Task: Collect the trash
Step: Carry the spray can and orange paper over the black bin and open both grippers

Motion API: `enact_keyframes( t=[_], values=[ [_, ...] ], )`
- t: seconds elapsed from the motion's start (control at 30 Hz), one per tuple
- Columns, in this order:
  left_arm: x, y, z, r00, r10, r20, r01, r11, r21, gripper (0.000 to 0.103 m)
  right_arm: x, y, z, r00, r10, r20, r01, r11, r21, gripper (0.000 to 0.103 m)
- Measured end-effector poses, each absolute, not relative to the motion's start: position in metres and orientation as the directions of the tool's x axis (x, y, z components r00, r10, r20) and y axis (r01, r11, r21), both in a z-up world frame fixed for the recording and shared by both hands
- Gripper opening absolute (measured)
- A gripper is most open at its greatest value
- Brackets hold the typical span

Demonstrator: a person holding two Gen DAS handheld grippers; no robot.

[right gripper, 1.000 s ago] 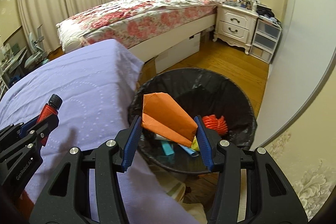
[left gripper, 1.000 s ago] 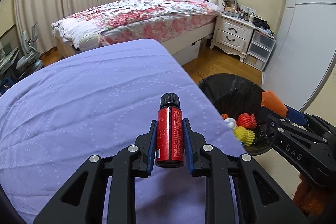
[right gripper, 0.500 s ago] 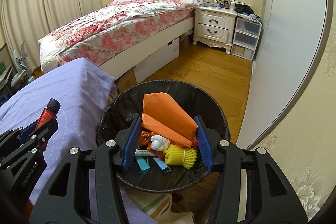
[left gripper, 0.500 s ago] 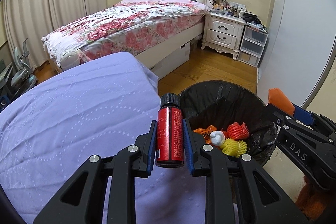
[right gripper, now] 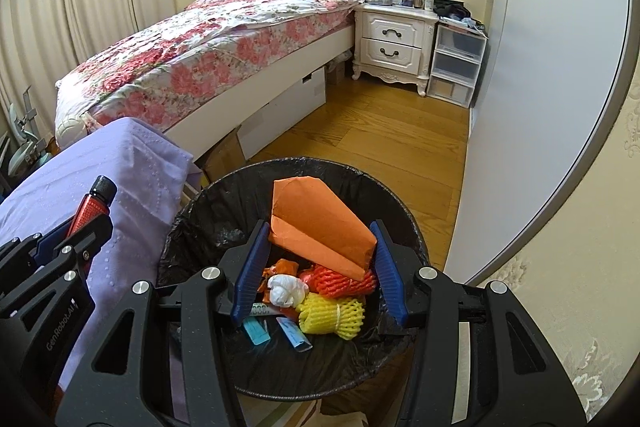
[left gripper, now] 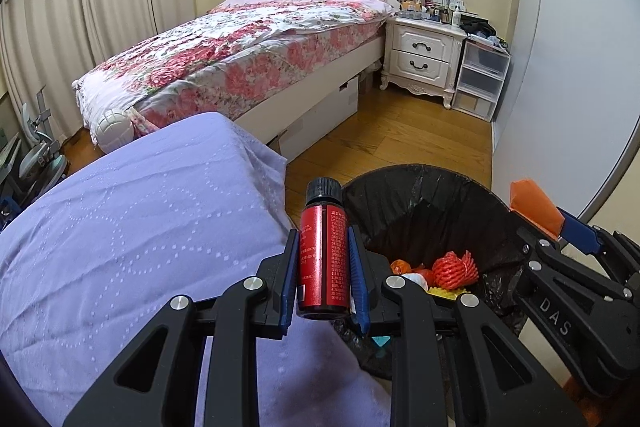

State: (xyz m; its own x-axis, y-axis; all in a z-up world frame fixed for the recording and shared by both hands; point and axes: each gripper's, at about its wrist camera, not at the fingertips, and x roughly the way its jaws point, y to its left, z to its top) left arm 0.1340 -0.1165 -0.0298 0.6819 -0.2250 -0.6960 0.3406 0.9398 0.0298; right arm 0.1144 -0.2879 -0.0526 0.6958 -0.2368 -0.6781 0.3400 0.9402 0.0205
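upright red bottle (left gripper: 322, 254), folded orange paper (right gripper: 320, 223) above black-lined bin (right gripper: 208, 203)

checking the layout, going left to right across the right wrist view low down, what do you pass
left gripper holding the red bottle → purple cloth → black trash bin → orange folded paper in the right gripper → white door

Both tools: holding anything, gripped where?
Left tool clamps the red bottle by its lower body, cap forward. Right tool pinches the folded orange paper by its side edges.
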Motion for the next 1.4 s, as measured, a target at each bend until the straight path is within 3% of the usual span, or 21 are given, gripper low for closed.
enact_keyframes(
  t=[0.63,0.83,0.93,1.03,1.3,1.4],
  values=[
    [0.157,-0.135,-0.040,0.650,-0.211,-0.730,0.355,0.934,0.046,0.026,0.133,-0.298,-0.063,0.666,-0.280,-0.691,0.385,0.923,-0.002,0.051],
    [0.156,-0.134,-0.039,0.669,-0.203,-0.715,0.345,0.937,0.057,0.050,0.133,-0.300,-0.064,0.662,-0.291,-0.691,0.395,0.918,-0.008,0.052],
    [0.156,-0.133,-0.038,0.674,-0.204,-0.710,0.343,0.938,0.057,0.059,0.131,-0.300,-0.063,0.664,-0.300,-0.685,0.404,0.915,-0.009,0.063],
    [0.155,-0.130,-0.036,0.683,-0.203,-0.701,0.335,0.941,0.054,0.067,0.129,-0.301,-0.062,0.665,-0.310,-0.680,0.408,0.913,-0.016,0.063],
    [0.148,-0.120,-0.025,0.725,-0.180,-0.665,0.302,0.950,0.073,0.074,0.121,-0.301,-0.054,0.672,-0.336,-0.660,0.427,0.904,-0.026,0.073],
    [0.148,-0.115,-0.021,0.733,-0.181,-0.655,0.295,0.953,0.067,0.077,0.117,-0.300,-0.050,0.678,-0.343,-0.650,0.431,0.902,-0.028,0.081]
  ],
)
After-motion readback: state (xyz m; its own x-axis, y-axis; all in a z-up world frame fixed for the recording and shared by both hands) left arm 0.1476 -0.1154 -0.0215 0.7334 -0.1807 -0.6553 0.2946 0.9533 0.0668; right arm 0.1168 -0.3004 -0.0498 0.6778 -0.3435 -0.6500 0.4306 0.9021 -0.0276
